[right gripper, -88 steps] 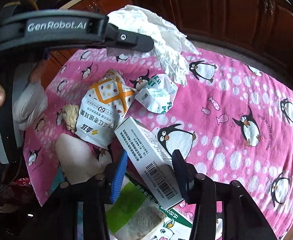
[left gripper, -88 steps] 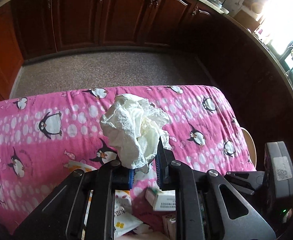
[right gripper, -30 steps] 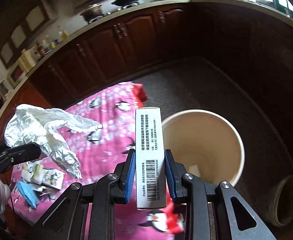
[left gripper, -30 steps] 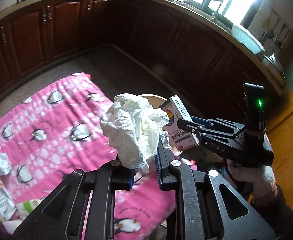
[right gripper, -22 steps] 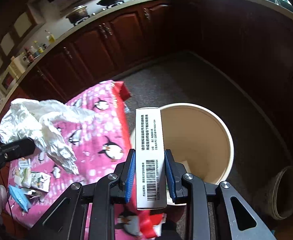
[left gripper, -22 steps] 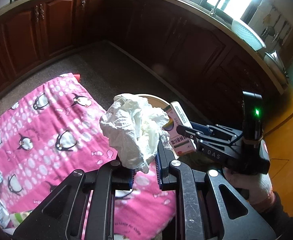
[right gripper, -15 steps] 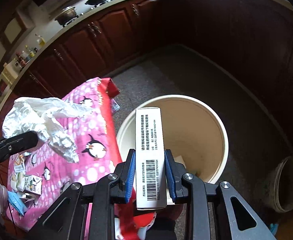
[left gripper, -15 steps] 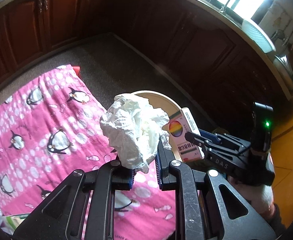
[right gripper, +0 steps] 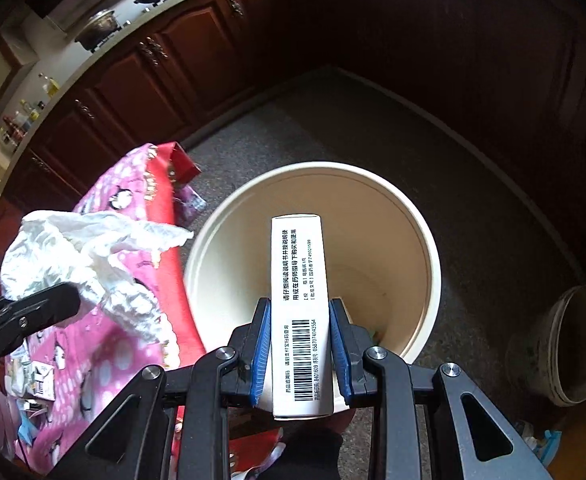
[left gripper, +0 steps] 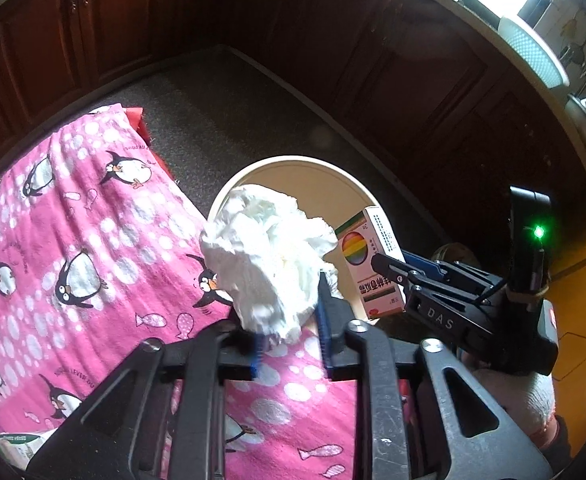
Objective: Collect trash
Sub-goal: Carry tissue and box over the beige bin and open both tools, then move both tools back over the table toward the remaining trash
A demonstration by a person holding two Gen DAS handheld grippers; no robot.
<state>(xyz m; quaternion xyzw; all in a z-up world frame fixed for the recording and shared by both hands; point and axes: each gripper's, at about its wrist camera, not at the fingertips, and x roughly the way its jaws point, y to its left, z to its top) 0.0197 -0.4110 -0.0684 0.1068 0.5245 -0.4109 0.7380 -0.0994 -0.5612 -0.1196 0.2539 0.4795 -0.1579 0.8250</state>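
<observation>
The right gripper (right gripper: 300, 344) has its fingers clamped on a tall medicine box (right gripper: 299, 300), right above the cream bucket (right gripper: 421, 240). The left gripper (left gripper: 291, 332) has its fingers squeezed on a crumpled white tissue (left gripper: 269, 264), out in front of them, over the bucket's near rim and the pink penguin cloth (left gripper: 73, 240). If the tissue drops now, it may land on the cloth, not in the bucket.

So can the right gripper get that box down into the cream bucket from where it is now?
Probably yes. The right gripper holds the box over the open mouth of the cream bucket, with nothing between them. The left gripper and its crumpled tissue sit off to the side.
</observation>
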